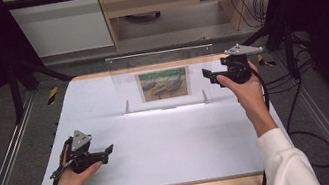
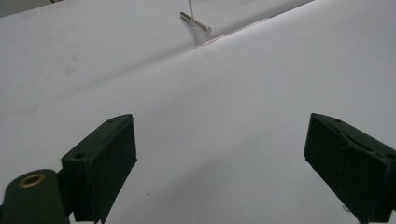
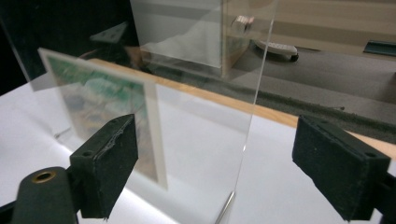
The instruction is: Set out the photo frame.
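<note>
Your left hand [image 1: 68, 182] sits closest to the high camera, low on the near left of the white tabletop [image 1: 171, 142], and it carries the left gripper [image 1: 104, 152] just above the surface, pointing toward the middle of the table. From the left gripper view, its two black jaws stand wide apart with nothing between them, only bare white tabletop [image 2: 224, 116] ahead. Far up in that view you can make out a small metal peg [image 2: 195, 22] at the foot of a thin clear sheet edge.

Move toward the centre and you meet the clear acrylic picture stand [image 1: 162, 78], upright near the far edge of the table on two small feet. It holds a printed picture [image 1: 163, 83] in greens and browns; what the picture depicts is too small to tell.

Further right, your right hand [image 1: 245, 86] holds the right gripper [image 1: 206, 75] raised just beside the right edge of the stand, its jaws aimed leftward at it. A white sleeve [image 1: 286, 163] covers that forearm. In the right gripper view the jaws are spread wide, and the clear acrylic panel [image 3: 205, 112] stands upright ahead of them, its right edge falling in the gap between the pads. Neither pad touches it. The picture [image 3: 107, 102] appears blurred behind the left jaw, inside the panel. Beyond the panel lie the wooden table edge [image 3: 280, 116] and the grey floor [image 3: 327, 74].
</note>
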`<state>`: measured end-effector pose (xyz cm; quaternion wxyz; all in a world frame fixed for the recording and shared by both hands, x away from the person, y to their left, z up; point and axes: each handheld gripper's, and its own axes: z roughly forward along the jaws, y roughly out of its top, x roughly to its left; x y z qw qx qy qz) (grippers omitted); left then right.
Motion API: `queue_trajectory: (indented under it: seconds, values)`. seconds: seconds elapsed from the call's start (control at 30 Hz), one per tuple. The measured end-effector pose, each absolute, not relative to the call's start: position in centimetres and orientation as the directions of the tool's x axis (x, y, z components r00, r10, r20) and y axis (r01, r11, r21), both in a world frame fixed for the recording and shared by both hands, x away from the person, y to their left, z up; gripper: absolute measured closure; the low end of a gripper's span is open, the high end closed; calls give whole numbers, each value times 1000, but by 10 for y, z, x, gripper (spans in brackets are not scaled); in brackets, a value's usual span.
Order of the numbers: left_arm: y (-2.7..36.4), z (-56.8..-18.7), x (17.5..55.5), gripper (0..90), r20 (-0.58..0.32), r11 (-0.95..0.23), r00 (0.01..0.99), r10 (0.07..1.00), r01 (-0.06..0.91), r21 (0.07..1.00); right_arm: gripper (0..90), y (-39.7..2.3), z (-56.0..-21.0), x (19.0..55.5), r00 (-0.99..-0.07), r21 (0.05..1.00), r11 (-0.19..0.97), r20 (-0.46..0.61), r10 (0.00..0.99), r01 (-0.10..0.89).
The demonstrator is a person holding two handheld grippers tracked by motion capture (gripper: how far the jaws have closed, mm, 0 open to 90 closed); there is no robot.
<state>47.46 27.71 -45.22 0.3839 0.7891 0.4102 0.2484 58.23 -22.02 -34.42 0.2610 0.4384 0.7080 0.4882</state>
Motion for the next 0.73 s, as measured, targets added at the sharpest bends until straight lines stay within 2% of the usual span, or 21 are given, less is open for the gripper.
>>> queue_trajectory:
  seconds: [0.2,0.43,0.57,0.73]
  values:
    - [278,-455,471,86,79,-371,532,843,467,803,102,-225,-359,548,-482,913,168,35,876,371]
    - [280,-462,467,80,77,-372,527,846,482,793,77,-230,-406,506,-485,886,171,69,872,432]
    - [278,-466,466,80,74,-373,526,848,490,788,73,-231,-437,491,-483,856,198,68,873,478]
    - [275,-466,466,80,105,-398,528,843,480,782,75,-228,-448,481,-482,842,201,79,872,501]
